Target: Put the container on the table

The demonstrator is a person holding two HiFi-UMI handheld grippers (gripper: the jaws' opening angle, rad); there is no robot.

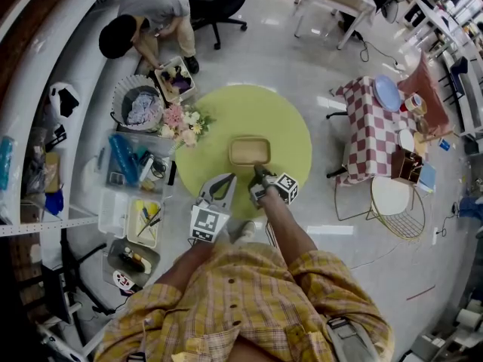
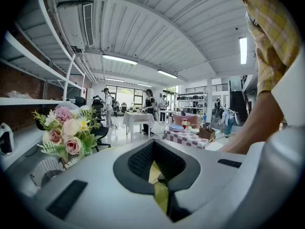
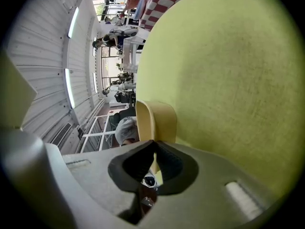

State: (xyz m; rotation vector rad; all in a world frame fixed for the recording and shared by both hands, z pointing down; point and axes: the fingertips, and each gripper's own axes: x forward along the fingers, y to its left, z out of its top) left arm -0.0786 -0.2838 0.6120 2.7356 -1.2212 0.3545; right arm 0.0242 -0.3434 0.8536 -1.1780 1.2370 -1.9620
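Note:
A shallow tan container (image 1: 250,151) rests near the middle of the round yellow-green table (image 1: 290,130). My right gripper (image 1: 259,173) reaches its near rim and looks shut on the thin wall. In the right gripper view the container (image 3: 157,120) stands just beyond the closed jaw tips of the right gripper (image 3: 153,144), its wall running in between them, with the table (image 3: 228,80) behind. To the left of it, my left gripper (image 1: 220,187) hangs over the table's near edge, shut and holding nothing. The left gripper (image 2: 153,149) shows only table between its pads.
Artificial flowers (image 1: 183,123) sit at the table's left edge. Clear bins (image 1: 132,164) and a basket of cloth (image 1: 139,105) line the floor on the left, where a person (image 1: 147,17) crouches. A checkered side table (image 1: 373,130) and a wire stool (image 1: 392,202) stand to the right.

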